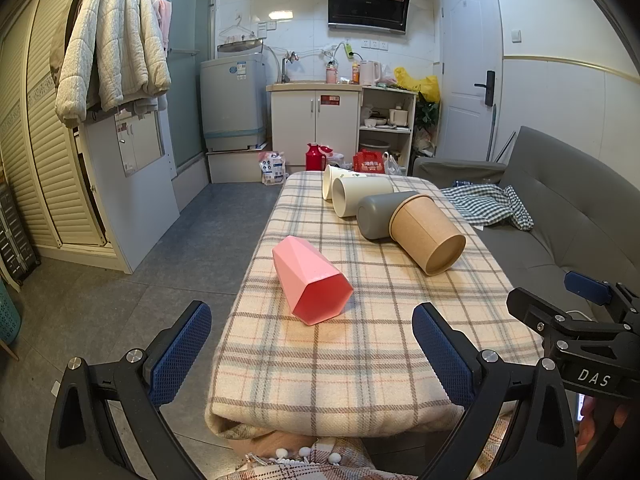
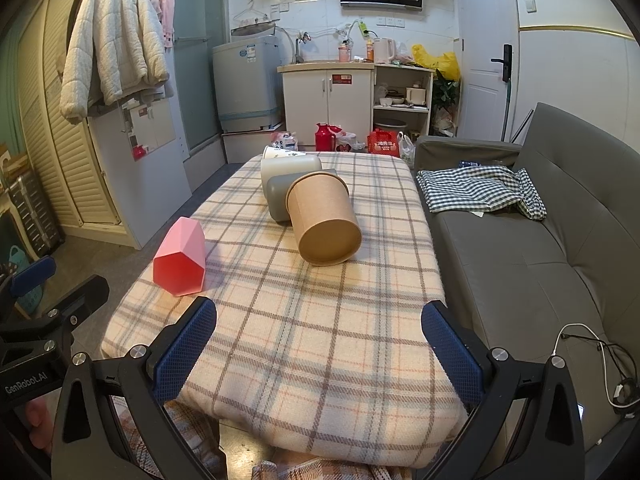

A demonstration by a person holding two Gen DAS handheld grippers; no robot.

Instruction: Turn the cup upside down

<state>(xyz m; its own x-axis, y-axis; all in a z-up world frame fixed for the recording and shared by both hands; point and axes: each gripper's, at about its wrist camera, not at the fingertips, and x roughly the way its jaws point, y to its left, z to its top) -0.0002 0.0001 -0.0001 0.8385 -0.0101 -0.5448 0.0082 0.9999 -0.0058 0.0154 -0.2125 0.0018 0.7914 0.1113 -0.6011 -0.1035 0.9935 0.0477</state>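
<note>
Several cups lie on their sides on a plaid-covered table (image 1: pixel 340 360) (image 2: pixel 320 340). A pink faceted cup (image 1: pixel 310 280) (image 2: pixel 180 258) lies nearest, its base toward me. A brown paper cup (image 1: pixel 426 232) (image 2: pixel 324 222) lies beyond it, then a grey cup (image 1: pixel 376 216) (image 2: pixel 278 194), a cream cup (image 1: pixel 358 194) (image 2: pixel 288 168) and a white printed paper cup (image 1: pixel 332 180) (image 2: pixel 280 153). My left gripper (image 1: pixel 312 352) is open and empty, short of the pink cup. My right gripper (image 2: pixel 320 352) is open and empty over the near table end, also showing in the left wrist view (image 1: pixel 576 320).
A grey sofa (image 2: pixel 540 248) with a checked cloth (image 2: pixel 480 190) runs along the table's right side. A white cable (image 2: pixel 592 360) lies on the sofa seat. Bare floor (image 1: pixel 140 288) lies left of the table. Cabinets, a washing machine (image 1: pixel 234 104) and bags stand at the far end.
</note>
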